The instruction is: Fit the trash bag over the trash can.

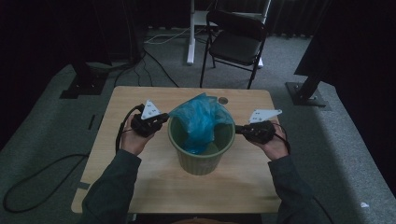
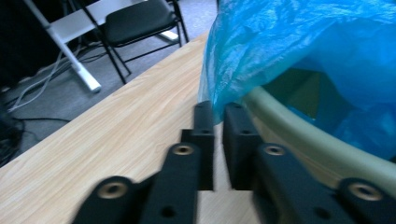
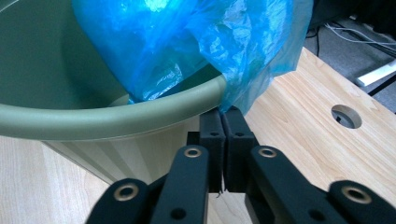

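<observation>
A green plastic bin (image 1: pixel 201 161) stands in the middle of the wooden table (image 1: pixel 140 182). A crumpled blue plastic bag (image 1: pixel 201 119) sits in it and bulges above the rim. My left gripper (image 1: pixel 164 117) is at the bin's left rim. In the left gripper view its jaws (image 2: pixel 218 109) are shut on a hanging edge of the bag (image 2: pixel 289 42), just outside the rim (image 2: pixel 299 135). My right gripper (image 1: pixel 238 129) is at the right rim. In the right gripper view its pads (image 3: pixel 226 114) pinch the bag's lower edge (image 3: pixel 243 70) beside the bin wall (image 3: pixel 116 154).
A black folding chair (image 1: pixel 236 42) and a white desk leg (image 1: pixel 190 32) stand beyond the table's far edge. A round cable hole (image 1: pixel 223 100) lies in the tabletop behind the bin. Cables run over the carpet at the left (image 1: pixel 42 177). Black stand feet (image 1: pixel 308 91) flank the table.
</observation>
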`<move>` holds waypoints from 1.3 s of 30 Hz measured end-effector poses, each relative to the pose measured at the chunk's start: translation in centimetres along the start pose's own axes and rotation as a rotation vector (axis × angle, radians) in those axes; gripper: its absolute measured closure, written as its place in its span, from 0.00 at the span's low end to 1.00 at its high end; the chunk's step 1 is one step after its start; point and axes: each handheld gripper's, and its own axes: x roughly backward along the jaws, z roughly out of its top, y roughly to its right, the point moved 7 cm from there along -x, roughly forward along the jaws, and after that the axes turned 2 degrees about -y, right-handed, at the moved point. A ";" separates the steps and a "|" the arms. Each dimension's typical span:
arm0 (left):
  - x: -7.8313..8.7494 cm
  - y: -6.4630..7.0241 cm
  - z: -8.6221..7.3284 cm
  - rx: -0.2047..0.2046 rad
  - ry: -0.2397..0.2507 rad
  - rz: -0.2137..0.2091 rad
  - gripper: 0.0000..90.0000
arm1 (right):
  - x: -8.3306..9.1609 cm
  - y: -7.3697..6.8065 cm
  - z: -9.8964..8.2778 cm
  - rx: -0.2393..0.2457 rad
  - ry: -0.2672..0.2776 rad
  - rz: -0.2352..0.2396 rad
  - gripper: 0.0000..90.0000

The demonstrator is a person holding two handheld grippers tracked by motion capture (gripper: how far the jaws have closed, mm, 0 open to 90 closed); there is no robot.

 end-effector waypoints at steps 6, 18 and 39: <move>1.0 -0.1 -0.2 0.007 0.025 0.018 1.00 | 0.6 0.1 -0.1 -0.007 0.014 -0.009 1.00; 2.0 0.5 -2.7 0.019 0.005 0.014 1.00 | 1.0 -0.3 -1.0 0.015 -0.020 -0.008 1.00; 4.2 0.8 -1.2 0.022 0.082 -0.002 0.74 | 2.5 -0.3 -0.1 0.008 0.039 -0.007 0.78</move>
